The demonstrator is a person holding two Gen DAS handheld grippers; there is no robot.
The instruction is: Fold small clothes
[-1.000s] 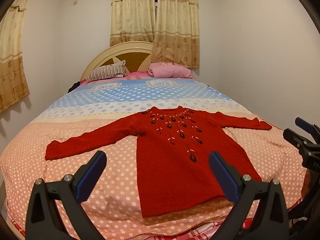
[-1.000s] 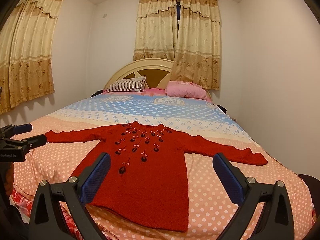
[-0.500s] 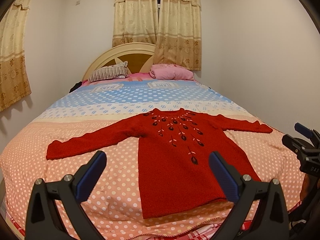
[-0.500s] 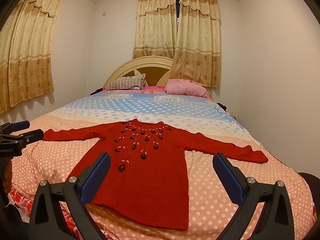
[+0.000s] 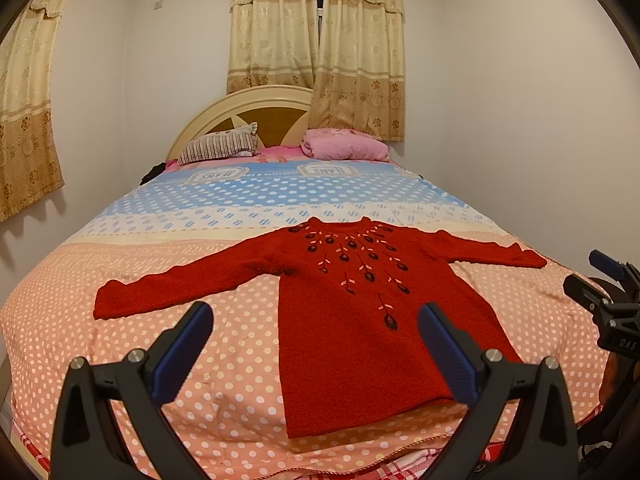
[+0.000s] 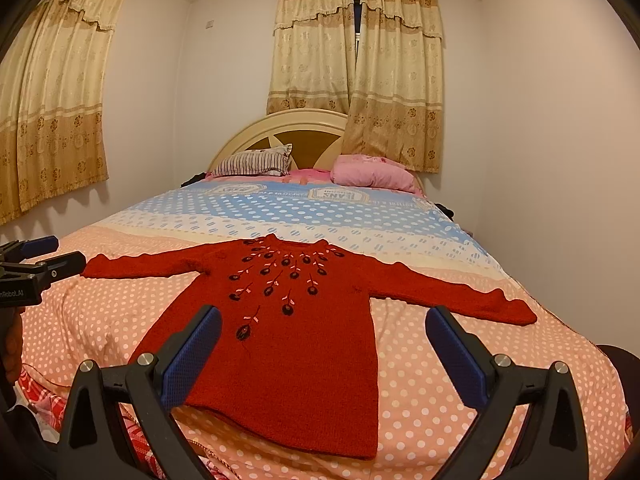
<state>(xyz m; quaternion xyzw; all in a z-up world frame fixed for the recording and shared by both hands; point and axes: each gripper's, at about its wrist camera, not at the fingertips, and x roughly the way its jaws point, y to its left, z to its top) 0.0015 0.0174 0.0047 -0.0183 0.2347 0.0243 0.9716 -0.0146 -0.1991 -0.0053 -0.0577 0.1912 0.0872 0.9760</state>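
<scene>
A small red knitted sweater [image 5: 360, 320] [image 6: 288, 328] with dark embroidered flowers lies flat, face up, on the bed, both sleeves spread out sideways and its hem toward me. My left gripper [image 5: 314, 344] hovers open before the hem, left of the sweater's middle, holding nothing. My right gripper [image 6: 324, 348] is open too, level with the hem and empty. Each gripper shows at the edge of the other's view: the right one [image 5: 604, 284], the left one [image 6: 36, 260].
The bed [image 5: 120, 360] has a pink polka-dot cover near me and a blue dotted band further back. A striped pillow [image 5: 220, 148] and a pink pillow [image 5: 344, 148] lie by the headboard. White walls stand close on both sides, with curtains behind and at left.
Both grippers have risen and pulled back slightly, so the sweater sits a little lower and farther in both views. The sweater itself has not moved.
</scene>
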